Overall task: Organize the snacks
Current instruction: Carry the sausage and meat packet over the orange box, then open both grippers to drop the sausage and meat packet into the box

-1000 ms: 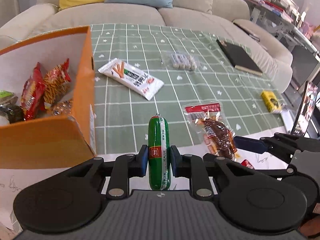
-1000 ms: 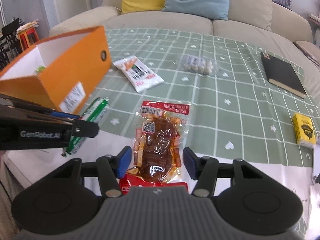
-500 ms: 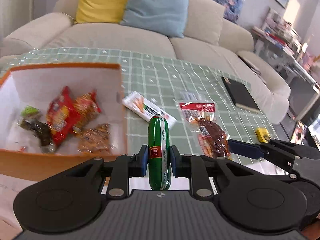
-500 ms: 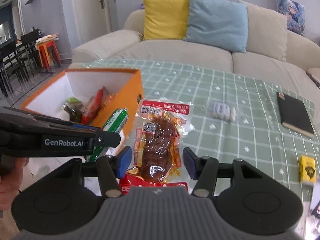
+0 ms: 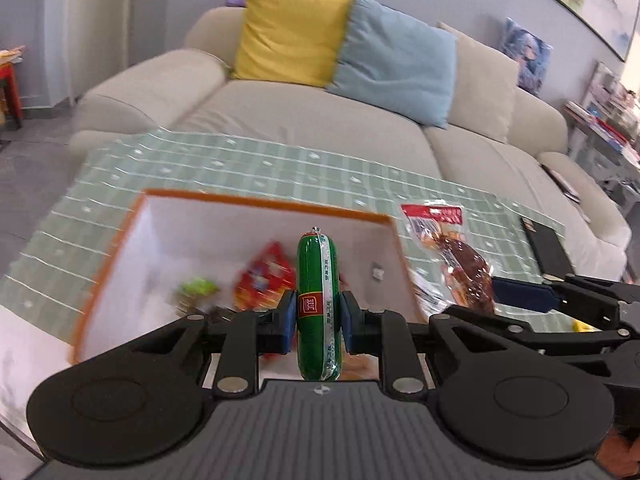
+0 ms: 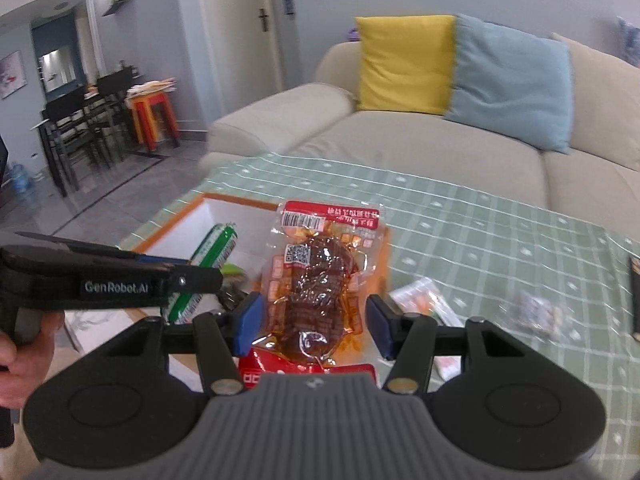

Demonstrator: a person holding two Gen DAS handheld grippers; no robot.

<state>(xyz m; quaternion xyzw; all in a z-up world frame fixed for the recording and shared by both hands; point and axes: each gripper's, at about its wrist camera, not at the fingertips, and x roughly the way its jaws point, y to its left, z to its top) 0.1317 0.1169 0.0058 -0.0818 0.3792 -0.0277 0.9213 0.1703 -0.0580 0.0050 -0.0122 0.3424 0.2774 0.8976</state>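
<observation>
My left gripper (image 5: 316, 316) is shut on a green sausage stick (image 5: 318, 280) that stands upright between its pads, held above the open orange box (image 5: 256, 199). Several snack packs, blurred, lie inside the box. My right gripper (image 6: 314, 320) is shut on a clear pack of brown braised meat with a red header (image 6: 316, 276), held in the air over the box's right wall (image 6: 385, 248). In the right wrist view the left gripper (image 6: 192, 276) and its green sausage stick (image 6: 218, 244) show at the left. In the left wrist view the meat pack (image 5: 464, 268) hangs just right of the box.
The box stands on a green checked tablecloth (image 5: 280, 168) before a beige sofa (image 5: 304, 120). On the cloth to the right lie a white breadstick packet (image 6: 424, 300), a clear bag of small sweets (image 6: 540, 312) and a black notebook (image 5: 548, 248). A hand (image 6: 20, 360) grips the left handle.
Both grippers have risen and swung left with their snacks still held. The box, earlier at the left, now lies under the left gripper, and the right gripper's pack now hangs over its right wall.
</observation>
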